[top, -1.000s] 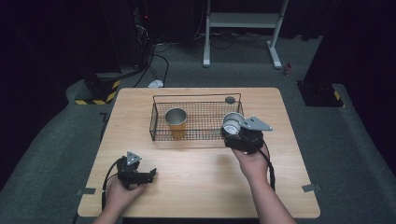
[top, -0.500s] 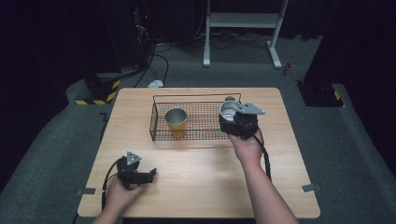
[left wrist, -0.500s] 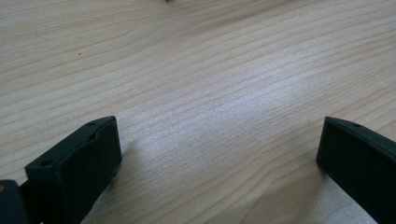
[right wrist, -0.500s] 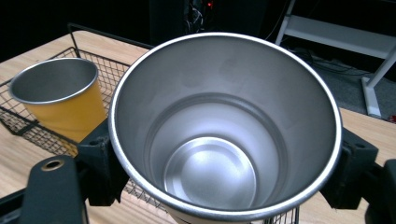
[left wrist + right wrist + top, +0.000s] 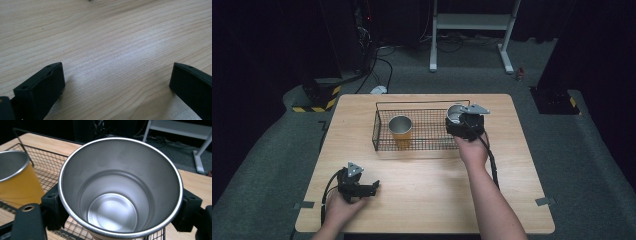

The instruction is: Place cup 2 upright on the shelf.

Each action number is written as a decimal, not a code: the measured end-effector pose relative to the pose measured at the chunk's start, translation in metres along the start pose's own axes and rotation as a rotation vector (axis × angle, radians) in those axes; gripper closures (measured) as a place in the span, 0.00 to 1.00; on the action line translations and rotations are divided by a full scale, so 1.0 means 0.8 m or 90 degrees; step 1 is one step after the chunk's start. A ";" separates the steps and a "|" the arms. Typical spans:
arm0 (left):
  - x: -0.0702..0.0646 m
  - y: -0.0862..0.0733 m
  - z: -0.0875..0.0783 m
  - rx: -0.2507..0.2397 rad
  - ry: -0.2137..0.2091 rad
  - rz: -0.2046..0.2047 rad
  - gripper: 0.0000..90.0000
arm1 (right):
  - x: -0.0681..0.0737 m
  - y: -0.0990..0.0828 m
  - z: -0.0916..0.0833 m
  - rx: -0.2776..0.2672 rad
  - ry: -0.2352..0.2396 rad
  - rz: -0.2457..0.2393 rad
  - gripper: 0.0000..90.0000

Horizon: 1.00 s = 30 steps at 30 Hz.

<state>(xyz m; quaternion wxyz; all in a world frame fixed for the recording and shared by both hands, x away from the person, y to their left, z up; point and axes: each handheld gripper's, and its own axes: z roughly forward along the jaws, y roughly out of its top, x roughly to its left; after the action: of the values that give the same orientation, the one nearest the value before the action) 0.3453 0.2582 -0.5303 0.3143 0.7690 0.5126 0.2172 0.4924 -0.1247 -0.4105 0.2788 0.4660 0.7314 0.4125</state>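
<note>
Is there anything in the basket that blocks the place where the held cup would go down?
Nothing visible does. The right gripper holds the steel cup over the right end of the wire basket. The yellow cup stands apart, further left in the basket.

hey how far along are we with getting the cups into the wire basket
Done: the yellow cup already stands upright inside the wire basket. In hand: the right gripper holds the steel cup between its jaws, upright, over the basket's right end. Left: lower it in and let go. The left gripper rests open on the table, holding nothing.
</note>
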 end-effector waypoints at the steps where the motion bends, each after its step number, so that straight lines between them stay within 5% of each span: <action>1: 0.000 0.000 0.000 0.000 0.000 0.000 0.00 | -0.001 0.000 0.004 0.007 -0.002 -0.001 0.21; 30: 0.000 0.000 0.000 0.000 0.000 0.000 0.00 | 0.014 -0.020 0.080 0.106 -0.005 -0.016 0.21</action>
<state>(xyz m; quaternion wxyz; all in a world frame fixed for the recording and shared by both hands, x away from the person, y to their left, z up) 0.3455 0.2581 -0.5303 0.3143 0.7690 0.5125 0.2172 0.5313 -0.0959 -0.4573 0.2467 0.4801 0.7678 0.3450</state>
